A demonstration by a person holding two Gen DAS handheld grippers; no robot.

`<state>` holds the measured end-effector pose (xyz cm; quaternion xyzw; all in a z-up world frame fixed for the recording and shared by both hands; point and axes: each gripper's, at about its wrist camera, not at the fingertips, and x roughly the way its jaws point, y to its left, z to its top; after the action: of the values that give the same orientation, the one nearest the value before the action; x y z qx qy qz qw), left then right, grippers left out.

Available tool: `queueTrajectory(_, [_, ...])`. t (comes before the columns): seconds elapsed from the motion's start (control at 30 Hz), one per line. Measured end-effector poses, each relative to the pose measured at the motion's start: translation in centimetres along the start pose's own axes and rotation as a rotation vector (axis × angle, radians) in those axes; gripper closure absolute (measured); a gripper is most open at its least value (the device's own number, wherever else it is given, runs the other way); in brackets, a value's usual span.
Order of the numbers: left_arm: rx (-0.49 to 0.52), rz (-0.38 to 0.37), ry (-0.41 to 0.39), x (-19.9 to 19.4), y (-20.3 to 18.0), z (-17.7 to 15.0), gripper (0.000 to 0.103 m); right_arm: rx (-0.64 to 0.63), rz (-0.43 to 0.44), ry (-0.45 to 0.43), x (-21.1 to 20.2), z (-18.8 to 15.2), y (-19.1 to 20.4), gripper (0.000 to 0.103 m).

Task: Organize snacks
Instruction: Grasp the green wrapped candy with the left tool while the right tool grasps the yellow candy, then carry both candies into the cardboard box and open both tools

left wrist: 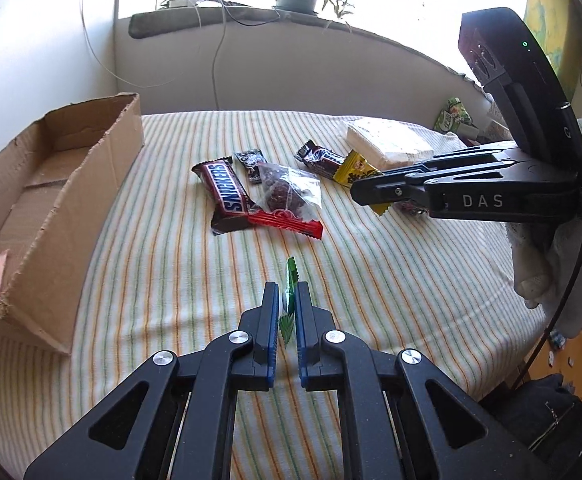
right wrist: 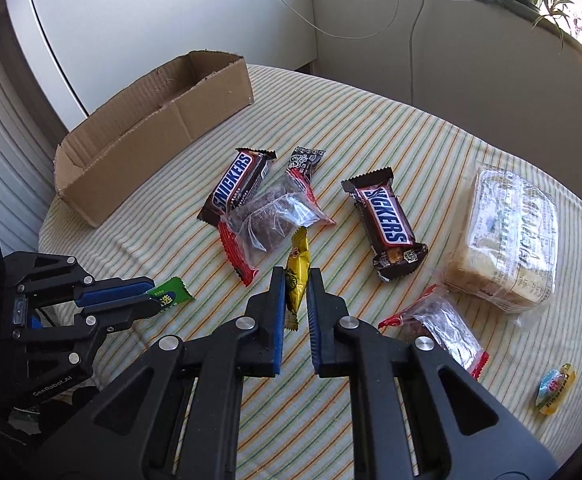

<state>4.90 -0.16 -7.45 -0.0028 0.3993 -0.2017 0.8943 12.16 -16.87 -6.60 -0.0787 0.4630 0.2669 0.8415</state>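
Currently I see the worktop under a striped cloth, with an open cardboard box at its far left edge, nothing visible inside it. Next in size is a wrapped pack of bread slices at the right. Two Snickers bars follow — one near the box, partly under a clear packet of dark snack, the other lying alone between that packet and the bread. A second clear red-ended packet lies close by my right gripper.

My right gripper's jaws are closed on a small yellow sachet, pinched upright. My left gripper has its jaws closed on a small green sachet — held edge-on, above the cloth.
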Motion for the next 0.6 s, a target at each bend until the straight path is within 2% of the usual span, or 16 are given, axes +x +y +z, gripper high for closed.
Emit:
queueTrajectory(0.1, [-0.01,0.005,-0.007,-0.2,0.6,0.1,0.096,-0.008,-0.004,-0.023,-0.5,0.8,0.4,0.093])
queueTrajectory(0.2, [-0.031,-0.029,0.017,0.6,1.1,-0.2,0.096,-0.019,-0.003,-0.036,-0.7,1.4,0.7,0.093])
queueTrajectory(0.37, [-0.014,-0.017,0.046,1.6,1.0,-0.6,0.096,-0.027,-0.005,-0.035,-0.4,1.6,1.2,0.093])
queueTrajectory(0.47, [-0.003,-0.006,0.033,1.6,0.7,-0.6,0.098,-0.026,-0.003,-0.034,-0.3,1.4,1.2,0.093])
queueTrajectory(0.6, [-0.04,-0.007,-0.003,0.8,1.2,-0.1,0.098,-0.027,-0.006,-0.044,-0.5,1.5,1.2,0.093])
